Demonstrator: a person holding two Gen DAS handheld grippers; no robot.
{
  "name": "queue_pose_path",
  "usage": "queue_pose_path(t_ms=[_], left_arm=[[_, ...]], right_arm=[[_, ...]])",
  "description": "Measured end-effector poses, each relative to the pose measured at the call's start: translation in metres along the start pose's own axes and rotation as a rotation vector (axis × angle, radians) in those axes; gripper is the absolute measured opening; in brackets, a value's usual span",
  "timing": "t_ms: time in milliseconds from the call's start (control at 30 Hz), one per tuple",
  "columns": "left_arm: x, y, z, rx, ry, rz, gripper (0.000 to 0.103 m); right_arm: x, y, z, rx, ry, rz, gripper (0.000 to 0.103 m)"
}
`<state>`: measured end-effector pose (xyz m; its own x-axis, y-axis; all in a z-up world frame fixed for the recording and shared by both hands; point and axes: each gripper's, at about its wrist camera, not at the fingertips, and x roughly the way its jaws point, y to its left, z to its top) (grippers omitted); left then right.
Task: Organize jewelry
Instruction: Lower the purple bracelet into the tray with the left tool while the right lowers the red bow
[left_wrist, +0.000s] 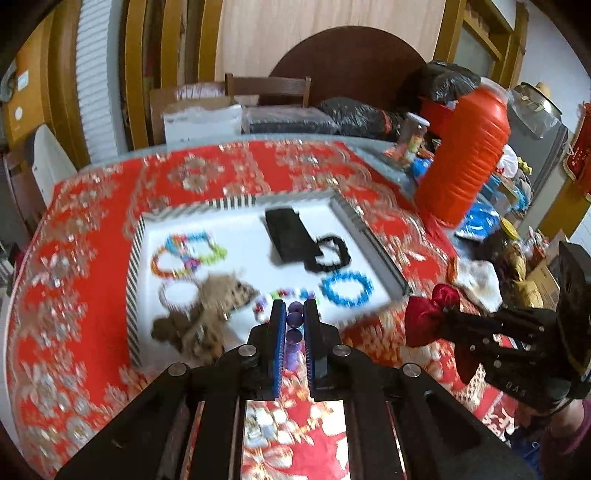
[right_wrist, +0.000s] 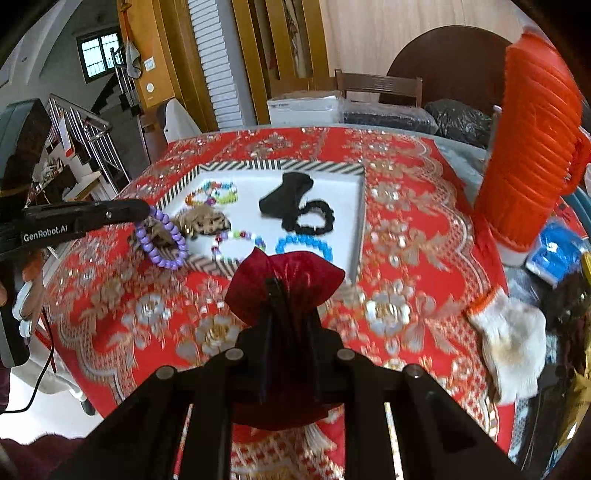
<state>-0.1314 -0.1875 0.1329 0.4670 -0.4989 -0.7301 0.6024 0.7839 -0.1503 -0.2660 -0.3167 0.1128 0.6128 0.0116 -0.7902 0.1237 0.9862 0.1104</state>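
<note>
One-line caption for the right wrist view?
Right gripper pinches a dark red pouch while left gripper lifts a purple bead bracelet beside the tray.

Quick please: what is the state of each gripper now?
Left gripper: closed on the purple bead bracelet.
Right gripper: closed on the dark red pouch.

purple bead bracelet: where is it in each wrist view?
Left wrist: purple bead bracelet at bottom centre, pinched between the left gripper fingers.
Right wrist: it hangs from that gripper at left, by the tray's near corner.
Shared landmark: blue bracelet in the white tray.
</note>
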Motion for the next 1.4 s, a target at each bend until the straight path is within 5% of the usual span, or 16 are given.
queue_pose_path(t_ms=[867, 1400], left_arm=[[0.06, 0.009, 0.059, 0.039, 0.009, 0.084, 0.007], [0.087, 0.012, 0.085, 0.019, 0.032, 0.069, 0.007]], right_arm=[[0.057, -0.022, 0.07, 0.055, -0.003, -0.004, 0.017], [0.077, -0.042, 0.096, 0.11, 0.013, -0.012, 0.017]])
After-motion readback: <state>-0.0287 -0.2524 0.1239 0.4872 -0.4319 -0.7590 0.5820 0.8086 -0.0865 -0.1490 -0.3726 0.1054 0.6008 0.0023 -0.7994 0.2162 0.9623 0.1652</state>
